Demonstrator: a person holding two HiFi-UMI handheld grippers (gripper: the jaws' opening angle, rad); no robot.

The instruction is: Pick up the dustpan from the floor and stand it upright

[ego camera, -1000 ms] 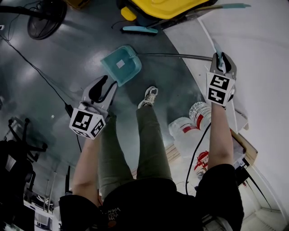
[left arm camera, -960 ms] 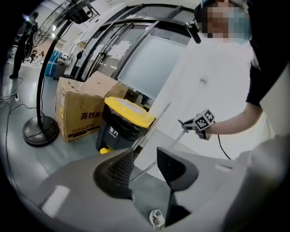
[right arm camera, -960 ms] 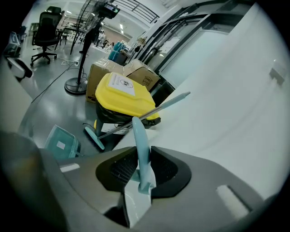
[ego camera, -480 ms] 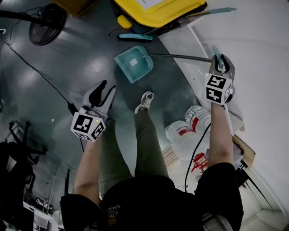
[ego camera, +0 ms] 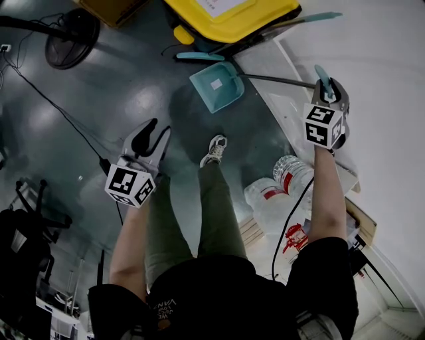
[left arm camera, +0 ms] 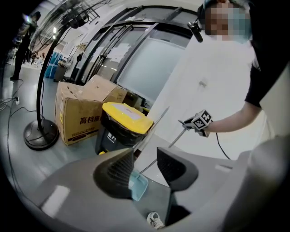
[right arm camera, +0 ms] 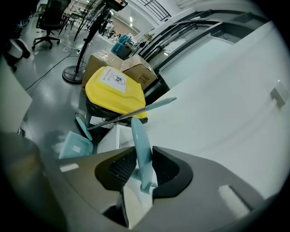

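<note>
Right gripper [ego camera: 327,89] jaws opening with the dustpan handle [right arm camera: 141,154] between them; its long axis runs down-left to the pan [ego camera: 216,86]. Left gripper [ego camera: 151,136] jaws apart, empty, farther off.

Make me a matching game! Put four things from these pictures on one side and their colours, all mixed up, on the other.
Things:
1. dustpan
2. bin lid
3. cardboard box
4. fan base

Colours:
A. black
B. teal
C. brown
D. yellow

Right pairs: 1-B, 2-D, 3-C, 4-A.
</note>
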